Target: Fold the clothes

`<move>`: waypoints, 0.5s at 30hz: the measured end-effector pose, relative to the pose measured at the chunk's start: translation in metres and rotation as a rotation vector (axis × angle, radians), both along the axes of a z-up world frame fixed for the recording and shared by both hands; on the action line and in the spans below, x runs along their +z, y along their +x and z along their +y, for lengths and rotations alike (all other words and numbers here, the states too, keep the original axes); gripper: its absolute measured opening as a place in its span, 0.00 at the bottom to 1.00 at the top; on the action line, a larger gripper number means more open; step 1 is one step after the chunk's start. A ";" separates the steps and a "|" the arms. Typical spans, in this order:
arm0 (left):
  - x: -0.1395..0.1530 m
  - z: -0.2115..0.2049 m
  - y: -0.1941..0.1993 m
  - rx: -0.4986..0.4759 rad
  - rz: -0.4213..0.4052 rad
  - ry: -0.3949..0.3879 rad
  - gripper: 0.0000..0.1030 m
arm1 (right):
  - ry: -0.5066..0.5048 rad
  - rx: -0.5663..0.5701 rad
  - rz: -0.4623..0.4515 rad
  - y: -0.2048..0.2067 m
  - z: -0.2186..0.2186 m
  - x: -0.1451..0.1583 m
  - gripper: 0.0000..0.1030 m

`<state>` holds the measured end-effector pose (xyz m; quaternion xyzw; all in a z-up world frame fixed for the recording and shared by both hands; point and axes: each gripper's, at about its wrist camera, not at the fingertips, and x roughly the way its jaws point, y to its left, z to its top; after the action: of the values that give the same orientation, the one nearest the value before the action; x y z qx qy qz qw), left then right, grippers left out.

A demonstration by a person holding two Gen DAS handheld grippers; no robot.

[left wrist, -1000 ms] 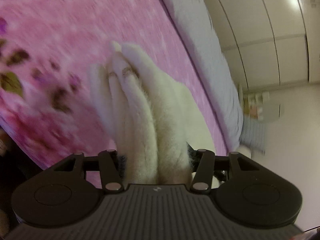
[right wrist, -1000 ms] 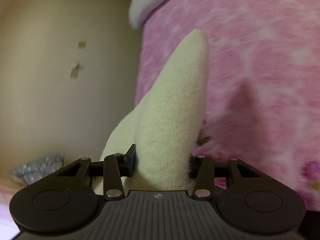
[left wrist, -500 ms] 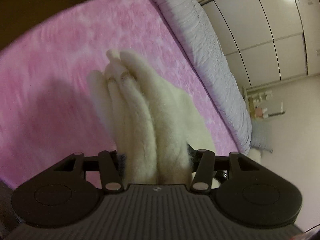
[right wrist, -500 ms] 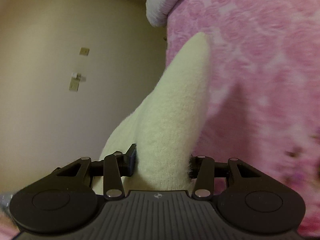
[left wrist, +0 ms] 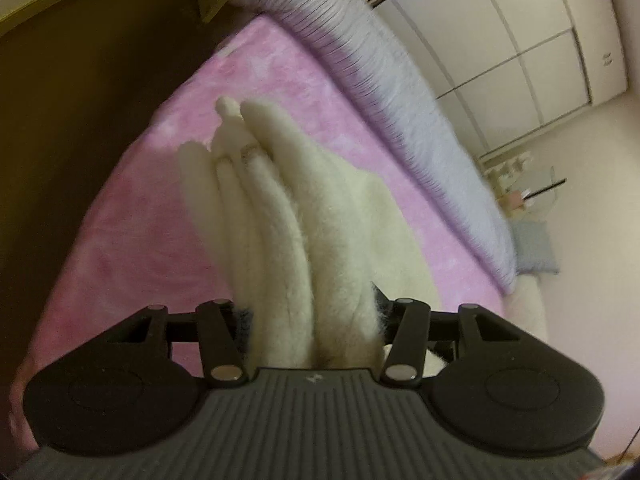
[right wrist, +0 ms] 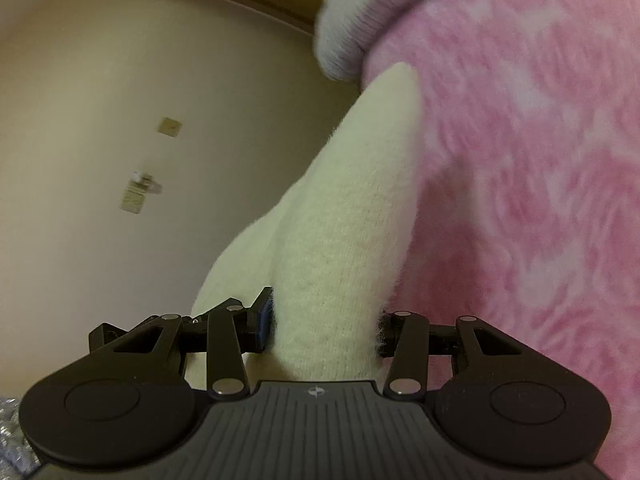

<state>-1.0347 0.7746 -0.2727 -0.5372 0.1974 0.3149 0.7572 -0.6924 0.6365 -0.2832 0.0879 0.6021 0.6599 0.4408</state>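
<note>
A cream fuzzy knit garment (left wrist: pixel 304 240) hangs bunched in long folds from my left gripper (left wrist: pixel 312 320), which is shut on it above the pink blanket (left wrist: pixel 160 220). My right gripper (right wrist: pixel 326 328) is shut on another part of the same cream garment (right wrist: pixel 348 224), which stretches away from the jaws beside the pink blanket (right wrist: pixel 520 160). The cloth hides the fingertips of both grippers.
A grey ribbed pillow or bolster (left wrist: pixel 392 80) runs along the far edge of the bed; it also shows in the right wrist view (right wrist: pixel 348 28). White wardrobe doors (left wrist: pixel 520 40) stand beyond. A beige wall (right wrist: pixel 140 100) is left of the bed.
Both grippers have swung along the bed while still holding the garment: the patterned part of the blanket left view, and the pillow, dark headboard area and wall came further into view.
</note>
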 end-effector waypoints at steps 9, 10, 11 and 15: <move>-0.055 -0.007 -0.037 0.042 0.025 -0.056 0.56 | -0.219 0.005 -0.114 -0.025 -0.015 -0.056 0.64; -0.049 -0.010 -0.040 0.050 0.035 -0.058 0.56 | -0.224 0.011 -0.130 -0.024 -0.018 -0.051 0.64; -0.043 -0.017 -0.045 0.062 0.035 -0.062 0.58 | -0.225 0.022 -0.146 -0.023 -0.022 -0.044 0.64; -0.032 -0.051 -0.072 0.150 -0.017 -0.109 0.61 | -0.252 0.067 -0.219 -0.022 -0.044 -0.025 0.65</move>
<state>-1.1070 0.7235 -0.3051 -0.5936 0.1672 0.3548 0.7027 -0.7148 0.5930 -0.3083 -0.0604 0.6310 0.5992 0.4890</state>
